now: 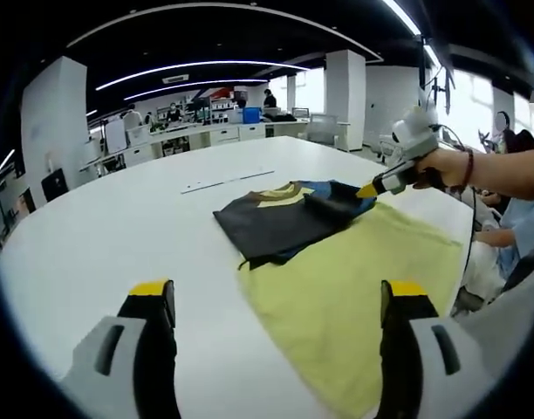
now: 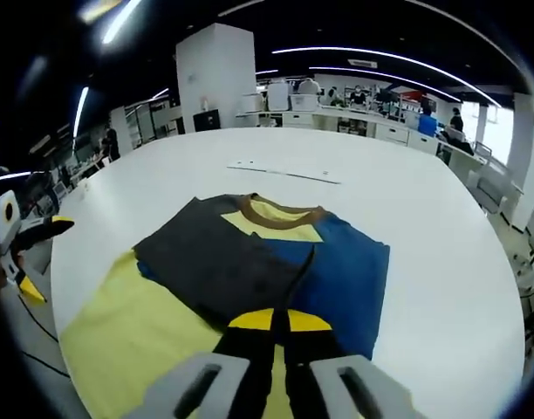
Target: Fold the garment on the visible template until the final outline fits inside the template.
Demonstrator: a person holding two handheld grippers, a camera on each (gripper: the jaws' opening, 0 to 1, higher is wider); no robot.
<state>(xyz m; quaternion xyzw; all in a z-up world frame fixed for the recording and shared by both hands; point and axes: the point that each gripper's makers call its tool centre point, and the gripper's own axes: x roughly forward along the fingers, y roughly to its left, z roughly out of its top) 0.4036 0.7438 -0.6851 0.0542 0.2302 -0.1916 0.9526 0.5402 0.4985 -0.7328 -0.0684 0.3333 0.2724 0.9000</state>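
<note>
garment [image 1: 284, 218] lying partly folded on the white desk [image 1: 119, 236], w/ its lower part resting on the pale yellow template [image 1: 354, 279]; dark grey panel folded over the blue part, brown collar w/ yellow inside showing at the far end. left gripper [image 1: 280, 305], left gripper view: jaws standing wide apart, yellow-tipped, holding nothing, hovering over the desk & template edge near the garment's near corner. right gripper [image 1: 372, 188] reaching in from the right in a person's hand [image 1: 446, 166], its yellow tip touching the garment's blue edge. right gripper [image 2: 280, 321], right gripper view: jaws pressed together, yellow tips meeting at the garment's [image 2: 258, 257] near edge where grey fold & blue cloth meet; whether cloth is pinched between them – cannot tell. template [image 2: 136, 336] showing to the left under the garment. thin strip [image 2: 284, 171] lying on the desk [image 2: 441, 227] beyond the collar. left gripper [image 2: 27, 236] sitting at the left edge, apart from the garment.
</note>
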